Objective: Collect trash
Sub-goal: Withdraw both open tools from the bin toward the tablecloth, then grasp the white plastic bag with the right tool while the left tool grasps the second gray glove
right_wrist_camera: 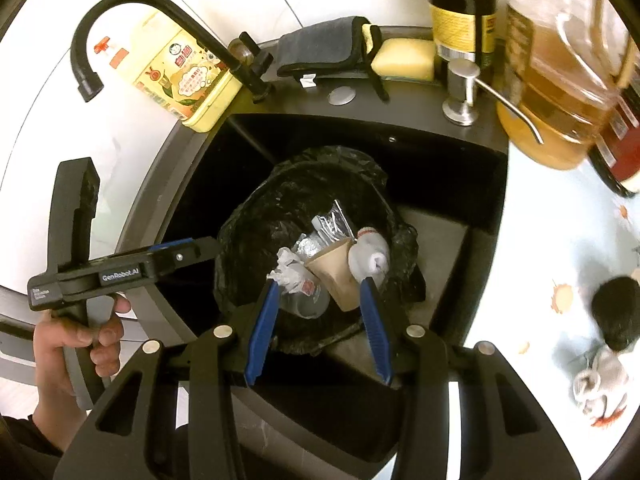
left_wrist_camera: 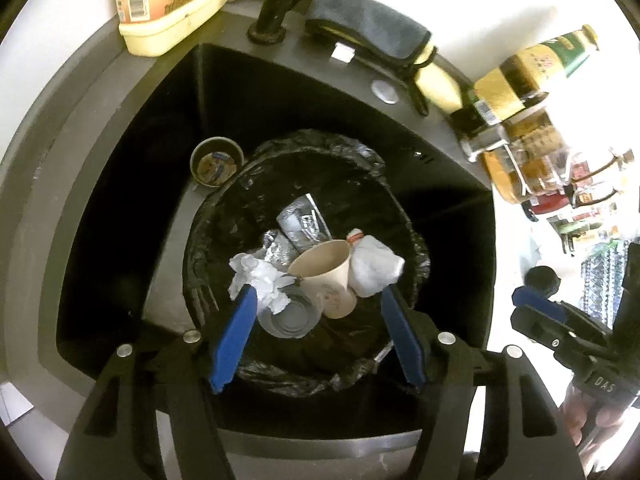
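Note:
A bin lined with a black bag (left_wrist_camera: 320, 144) (right_wrist_camera: 332, 160) stands in the dark sink. Inside lie a tan paper cup (left_wrist_camera: 324, 272) (right_wrist_camera: 336, 272), crumpled white tissue (left_wrist_camera: 260, 280) (right_wrist_camera: 288, 272), a white wad (left_wrist_camera: 374, 268) (right_wrist_camera: 370, 252), a clear plastic cup (left_wrist_camera: 288, 316) and foil wrappers (left_wrist_camera: 300, 220). My left gripper (left_wrist_camera: 317, 292) (right_wrist_camera: 208, 248) hangs over the bin, jaws open, nothing between them. My right gripper (right_wrist_camera: 320, 282) (left_wrist_camera: 520, 300) is also above the bin, open and empty. A hand (right_wrist_camera: 80, 336) holds the left gripper's handle.
A small round tin (left_wrist_camera: 217, 162) sits in the sink beside the bin. On the sink rim (right_wrist_camera: 400, 120) stand a black faucet (right_wrist_camera: 160, 12), yellow detergent bottle (right_wrist_camera: 188, 76), grey cloth (right_wrist_camera: 320, 48), sponge, soap dispenser (right_wrist_camera: 460, 92) and oil bottles (right_wrist_camera: 560, 80). A dark lump (right_wrist_camera: 618, 308) and grey wad (right_wrist_camera: 600, 380) lie on the stained counter.

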